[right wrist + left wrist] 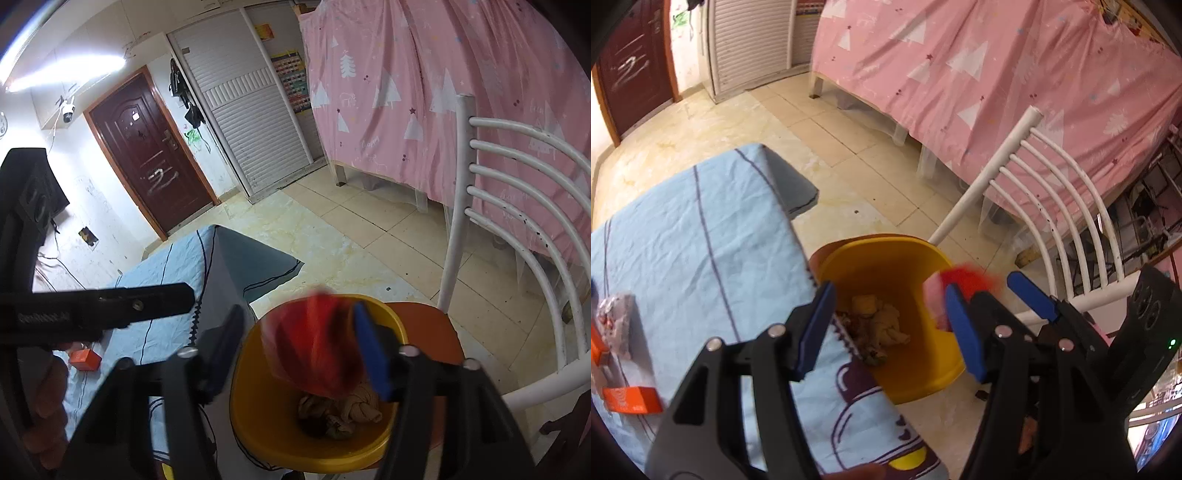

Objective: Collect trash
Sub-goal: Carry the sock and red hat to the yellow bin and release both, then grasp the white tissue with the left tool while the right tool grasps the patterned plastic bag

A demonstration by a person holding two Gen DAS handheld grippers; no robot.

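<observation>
left gripper (886, 325) fingers apart | yellow bin (916, 365) below | red wrapper (964, 280) blurred

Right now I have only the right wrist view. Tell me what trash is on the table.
Observer: A grey packet lies on the table, beside orange boxes. Your view shows just one box.
Operator: Report the left fingers.
Observer: The left fingers are open with nothing between them, and they point at the bin.
</observation>
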